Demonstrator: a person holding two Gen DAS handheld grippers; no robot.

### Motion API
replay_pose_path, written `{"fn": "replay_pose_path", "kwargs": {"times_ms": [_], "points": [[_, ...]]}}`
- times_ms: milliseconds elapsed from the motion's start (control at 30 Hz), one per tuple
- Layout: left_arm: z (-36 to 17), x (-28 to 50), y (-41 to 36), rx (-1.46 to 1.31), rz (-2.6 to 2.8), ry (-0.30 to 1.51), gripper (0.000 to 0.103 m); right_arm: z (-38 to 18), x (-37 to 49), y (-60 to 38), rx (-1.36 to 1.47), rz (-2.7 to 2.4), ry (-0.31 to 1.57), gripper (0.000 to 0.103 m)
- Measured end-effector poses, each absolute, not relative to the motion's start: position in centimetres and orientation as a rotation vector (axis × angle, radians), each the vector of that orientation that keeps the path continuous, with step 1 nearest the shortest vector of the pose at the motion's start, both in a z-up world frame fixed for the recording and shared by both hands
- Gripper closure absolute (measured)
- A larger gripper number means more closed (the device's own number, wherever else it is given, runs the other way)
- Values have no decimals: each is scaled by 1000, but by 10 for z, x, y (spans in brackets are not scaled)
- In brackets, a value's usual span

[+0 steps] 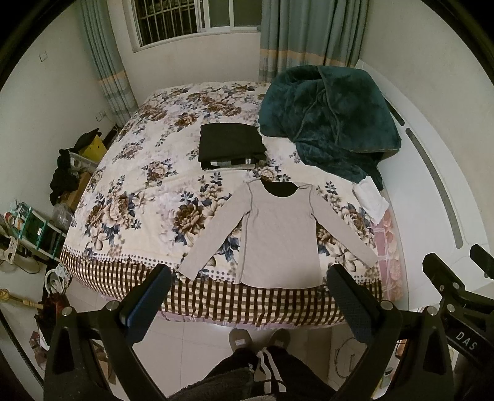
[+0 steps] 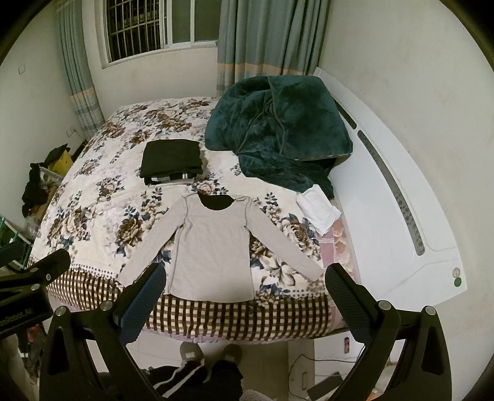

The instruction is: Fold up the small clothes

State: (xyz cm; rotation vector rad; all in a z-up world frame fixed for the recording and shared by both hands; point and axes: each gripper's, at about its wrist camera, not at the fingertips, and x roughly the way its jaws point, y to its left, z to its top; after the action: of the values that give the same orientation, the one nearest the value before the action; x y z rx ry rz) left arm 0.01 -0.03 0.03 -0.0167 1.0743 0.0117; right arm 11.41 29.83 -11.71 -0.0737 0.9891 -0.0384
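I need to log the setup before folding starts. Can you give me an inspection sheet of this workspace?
Surface: bed with floral quilt, checked border at the near edge.
Job's things: grey long-sleeved top laid flat, sleeves spread; folded dark stack behind it; folded white cloth to the right.
Clutter: teal blanket heaped at the far right.
Grippers: left gripper and right gripper both open, empty, above the near edge.
Cables: cord on the floor.
Surroundings: barred window, curtains, crowded shelf at left.
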Motion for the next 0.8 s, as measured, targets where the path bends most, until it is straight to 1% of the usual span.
{"fn": "replay_pose_path", "kwargs": {"times_ms": [167, 367, 733, 800], "points": [[0, 0, 0, -17, 12, 1071, 0, -117, 114, 298, -73, -36, 988, 0], [19, 12, 12, -17, 13, 1072, 0, -108, 126, 294, -69, -32, 988, 0], [19, 11, 12, -18, 11, 1064, 0, -106, 128, 296, -70, -30, 981, 0], [26, 17, 9, -17, 11, 1064, 0, -105, 129, 297, -68, -30, 980, 0]]}}
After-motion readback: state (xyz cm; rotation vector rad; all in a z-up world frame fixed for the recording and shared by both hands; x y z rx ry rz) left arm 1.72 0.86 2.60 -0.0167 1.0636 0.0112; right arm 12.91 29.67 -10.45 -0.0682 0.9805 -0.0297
